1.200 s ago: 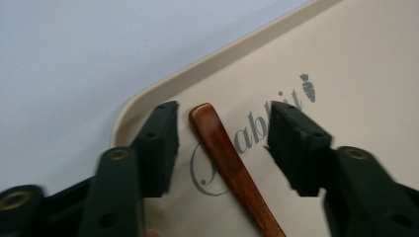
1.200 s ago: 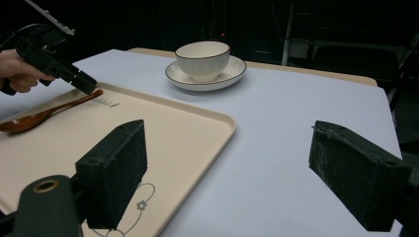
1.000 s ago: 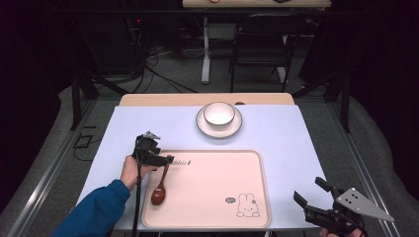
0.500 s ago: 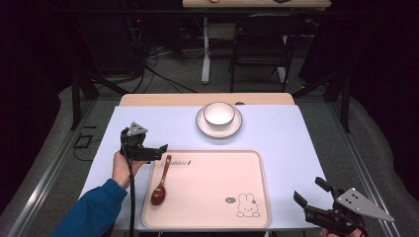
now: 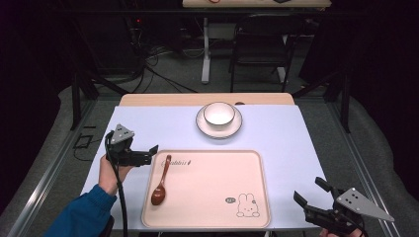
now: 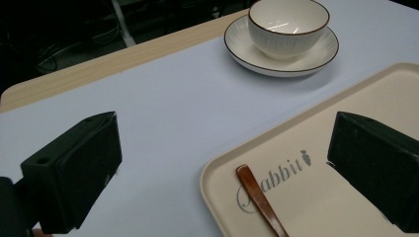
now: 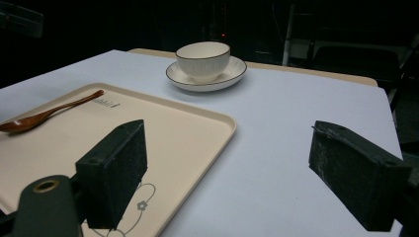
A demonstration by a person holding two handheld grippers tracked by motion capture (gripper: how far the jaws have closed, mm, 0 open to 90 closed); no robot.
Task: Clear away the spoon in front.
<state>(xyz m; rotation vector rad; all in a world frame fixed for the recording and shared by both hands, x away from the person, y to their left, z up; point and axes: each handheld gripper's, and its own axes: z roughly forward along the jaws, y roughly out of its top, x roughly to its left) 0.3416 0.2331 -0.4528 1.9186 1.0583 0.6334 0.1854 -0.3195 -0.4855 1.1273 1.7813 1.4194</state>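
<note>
"Rabbit" is printed in grey script on the cream tray (image 5: pixel 207 187), with a small carrot after the word and a bunny drawn near its right front corner. The brown wooden spoon (image 5: pixel 161 181) lies flat on the tray's left side, handle tip across that lettering, while the left tool (image 5: pixel 147 155) hovers just off the tray's left edge, its 2 jaws having just been opening, now wide and empty. The right tool (image 5: pixel 312 193) gapes empty by the right front corner of the pale blue table (image 5: pixel 276 133); a white bowl (image 5: pixel 219 114) sits on a saucer (image 5: pixel 219 126), dark room behind.
</note>
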